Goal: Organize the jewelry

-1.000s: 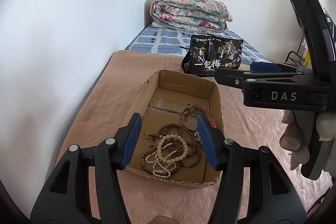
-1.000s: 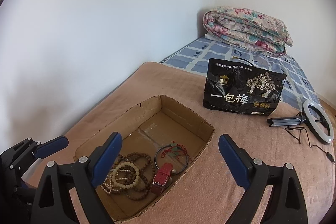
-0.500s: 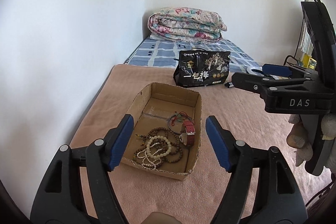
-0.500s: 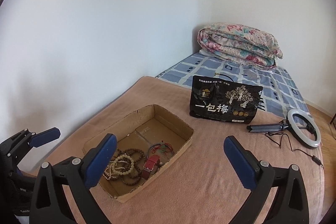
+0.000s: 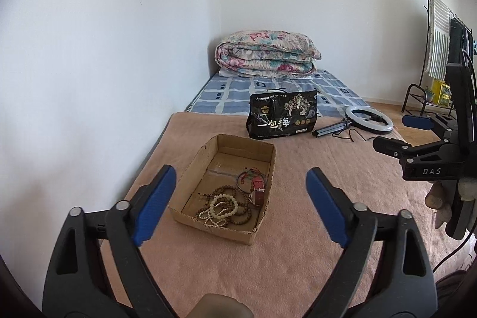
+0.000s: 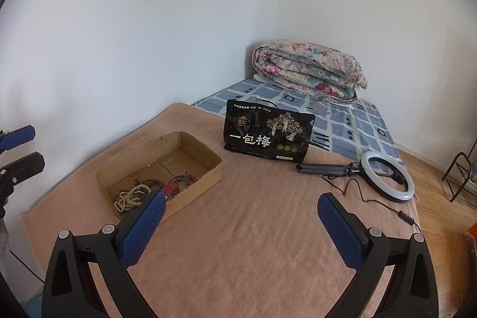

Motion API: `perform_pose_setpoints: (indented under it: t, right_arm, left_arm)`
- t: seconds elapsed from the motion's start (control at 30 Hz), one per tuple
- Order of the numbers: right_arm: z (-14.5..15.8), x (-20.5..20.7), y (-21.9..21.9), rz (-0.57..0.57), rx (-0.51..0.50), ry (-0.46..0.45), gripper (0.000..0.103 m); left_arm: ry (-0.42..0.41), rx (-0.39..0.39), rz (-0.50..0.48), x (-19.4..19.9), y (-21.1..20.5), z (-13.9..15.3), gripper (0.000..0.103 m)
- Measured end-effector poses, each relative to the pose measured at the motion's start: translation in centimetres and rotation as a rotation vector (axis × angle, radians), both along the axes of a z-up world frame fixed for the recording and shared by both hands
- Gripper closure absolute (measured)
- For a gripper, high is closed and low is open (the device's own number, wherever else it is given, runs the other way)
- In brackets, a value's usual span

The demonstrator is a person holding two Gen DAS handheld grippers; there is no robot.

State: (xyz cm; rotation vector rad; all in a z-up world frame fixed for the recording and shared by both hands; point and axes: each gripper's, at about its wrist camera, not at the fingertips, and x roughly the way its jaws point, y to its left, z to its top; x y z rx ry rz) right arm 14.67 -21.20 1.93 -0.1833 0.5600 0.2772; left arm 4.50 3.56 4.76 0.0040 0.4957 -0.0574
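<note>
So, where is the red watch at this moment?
The red watch lies inside the cardboard box, against its right wall in the left wrist view, beside the bead bracelets and the red cord bracelet.

Bed (image 5: 298,243): box (image 5: 190,169), pouch (image 5: 280,121), ring light (image 5: 369,115).

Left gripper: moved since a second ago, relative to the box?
Yes. The left gripper has pulled back and up from the cardboard box, which looks smaller and farther in its view; its jaws are opening, with nothing between them.
</note>
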Motion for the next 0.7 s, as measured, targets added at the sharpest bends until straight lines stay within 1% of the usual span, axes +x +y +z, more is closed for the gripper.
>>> perform_pose_setpoints:
  t: [0.03,0.1,0.2,0.37,0.5,0.63,0.7]
  right_arm:
    - [0.2,-0.4,-0.5,-0.004,0.005,0.000,0.000]
    - [0.6,-1.2,-1.2,-0.012,0.016,-0.004,0.000]
    - [1.2,-2.5,-2.0,-0.021,0.026,-0.011,0.000]
    - [1.5,-4.4,-2.7,-0.029,0.033,-0.014,0.000]
    - [1.5,-5.8,-3.0,-0.028,0.034,-0.023,0.000]
    - [1.4,-6.9,-3.2,-0.028,0.046,-0.023,0.000]
    - [1.4,-7.3,-3.3,-0.030,0.048,-0.027,0.000]
  left_arm:
    - [-0.015,-0.001,0.006,-0.6,-0.1,0.4,0.003]
    - [-0.038,0.006,0.020,-1.7,-0.3,1.1,0.003]
    - [-0.052,0.021,0.038,-2.9,-0.5,1.9,0.000]
    - [-0.026,0.006,0.061,-4.4,-0.7,2.0,0.000]
    - [-0.018,0.015,0.087,-5.5,-0.7,1.8,0.000]
    - [-0.007,-0.020,0.102,-6.3,-0.3,1.7,0.000]
    - [-0.009,-0.020,0.112,-6.5,-0.3,1.8,0.000]
